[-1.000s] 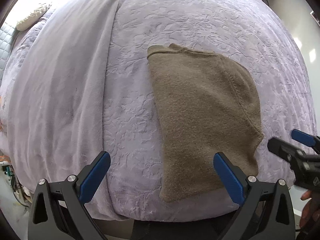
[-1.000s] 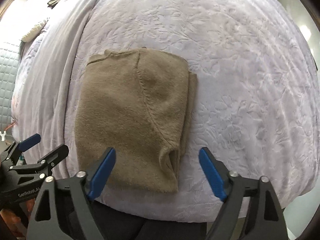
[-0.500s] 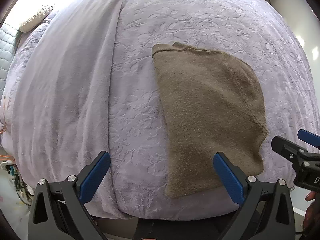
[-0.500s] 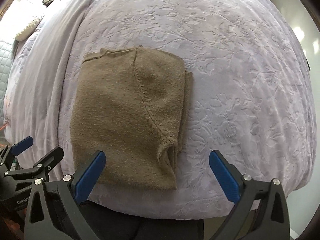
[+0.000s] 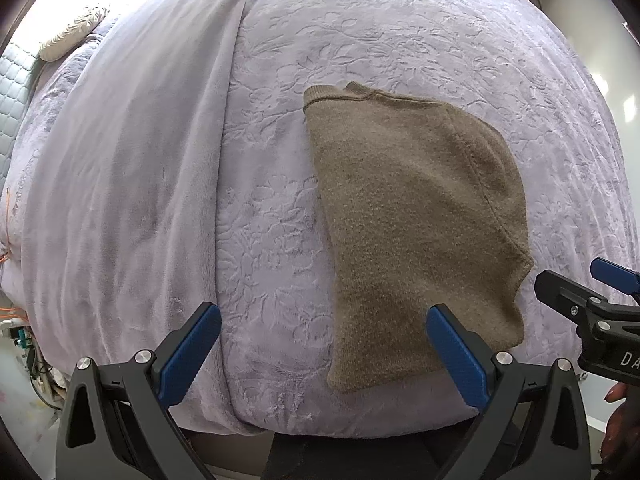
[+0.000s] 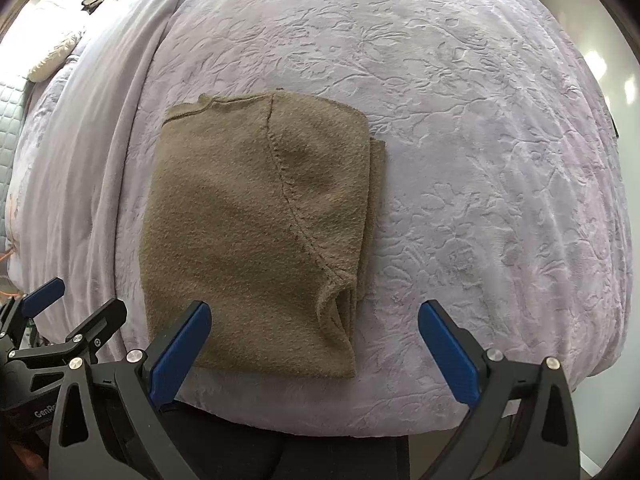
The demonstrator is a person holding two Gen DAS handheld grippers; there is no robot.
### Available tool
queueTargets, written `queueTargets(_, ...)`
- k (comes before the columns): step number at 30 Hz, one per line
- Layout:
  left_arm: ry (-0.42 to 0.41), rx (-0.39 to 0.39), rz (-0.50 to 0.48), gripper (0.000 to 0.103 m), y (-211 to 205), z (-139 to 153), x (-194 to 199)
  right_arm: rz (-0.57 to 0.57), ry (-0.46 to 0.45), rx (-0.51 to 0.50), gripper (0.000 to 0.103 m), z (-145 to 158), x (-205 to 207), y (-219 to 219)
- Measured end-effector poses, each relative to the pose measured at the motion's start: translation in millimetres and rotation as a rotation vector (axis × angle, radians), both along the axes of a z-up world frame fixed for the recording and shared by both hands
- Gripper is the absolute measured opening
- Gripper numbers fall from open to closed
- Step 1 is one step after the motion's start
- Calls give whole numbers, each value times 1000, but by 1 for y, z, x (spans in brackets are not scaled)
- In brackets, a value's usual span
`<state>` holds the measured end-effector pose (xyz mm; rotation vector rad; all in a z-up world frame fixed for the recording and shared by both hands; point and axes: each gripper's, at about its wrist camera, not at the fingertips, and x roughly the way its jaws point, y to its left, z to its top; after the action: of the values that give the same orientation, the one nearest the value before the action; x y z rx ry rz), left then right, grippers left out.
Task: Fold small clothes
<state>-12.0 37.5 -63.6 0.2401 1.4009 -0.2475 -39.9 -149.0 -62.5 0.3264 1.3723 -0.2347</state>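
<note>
Brown knit sweater [image 6: 256,232] lies folded narrow on the bed [image 6: 480,160], near its front edge. My left tool [image 5: 322,354] and right tool [image 6: 314,350] hover spread wide, empty. Next, I judge: pinch near hem corners, fold away.

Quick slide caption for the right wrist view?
Open right gripper above folded brown sweater on lilac bedspread.

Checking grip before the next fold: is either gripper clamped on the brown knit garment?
No: both grippers hang open above the folded brown knit garment.
</note>
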Motion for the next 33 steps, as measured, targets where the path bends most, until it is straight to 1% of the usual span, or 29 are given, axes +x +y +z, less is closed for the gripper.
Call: queueTargets(33,39,0,-1,103,-1,-6,5,10,16,-20,103,-3,10,-1)
